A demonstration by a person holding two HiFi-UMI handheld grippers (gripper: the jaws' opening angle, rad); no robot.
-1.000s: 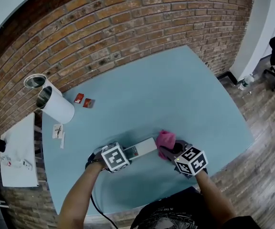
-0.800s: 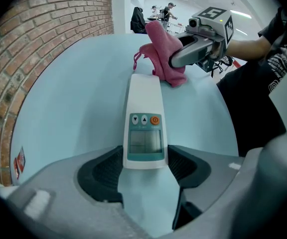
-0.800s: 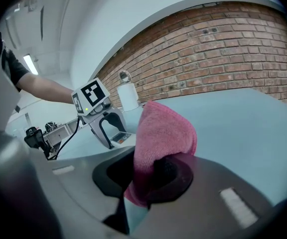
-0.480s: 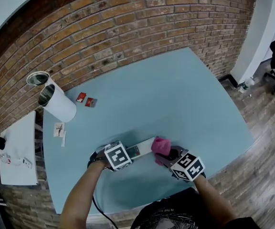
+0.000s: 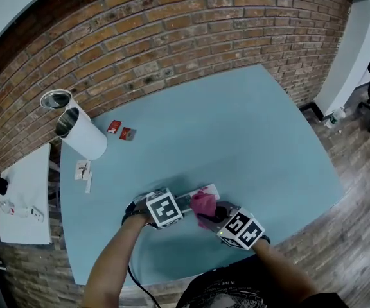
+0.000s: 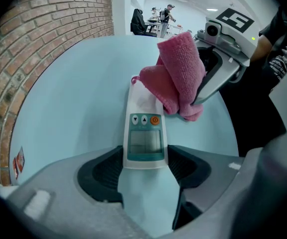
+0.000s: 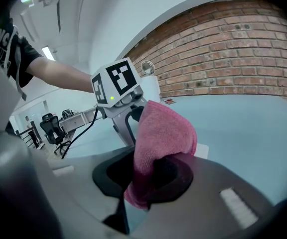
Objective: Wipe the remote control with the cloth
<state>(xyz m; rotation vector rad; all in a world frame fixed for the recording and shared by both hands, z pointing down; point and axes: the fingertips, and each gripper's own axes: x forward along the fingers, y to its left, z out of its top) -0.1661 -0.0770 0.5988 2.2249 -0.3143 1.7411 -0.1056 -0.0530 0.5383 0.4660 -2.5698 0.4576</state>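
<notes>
A white remote control [image 6: 144,133] with a small screen and an orange button lies flat on the light-blue table [image 5: 236,133]. My left gripper [image 6: 146,176] is shut on its near end and points steeply down. In the head view the remote [image 5: 189,199] runs right from the left gripper [image 5: 172,210]. My right gripper [image 7: 156,176] is shut on a folded pink cloth [image 7: 161,133]. The cloth [image 6: 176,76] rests on the remote's far half, just beyond the buttons, and covers that part. From above, the cloth [image 5: 204,205] sits between both grippers, with the right gripper [image 5: 216,215] at its lower right.
A white cylinder [image 5: 82,133] lies on its side at the table's far left, with a metal can [image 5: 54,99] behind it. Two small red packets [image 5: 121,129] and paper scraps [image 5: 82,172] lie nearby. A brick wall [image 5: 172,31] backs the table. A white side table [image 5: 24,197] stands left.
My right gripper has carried the pink cloth leftward, from beside the remote's far end onto the remote. The left gripper and the remote have stayed put.
</notes>
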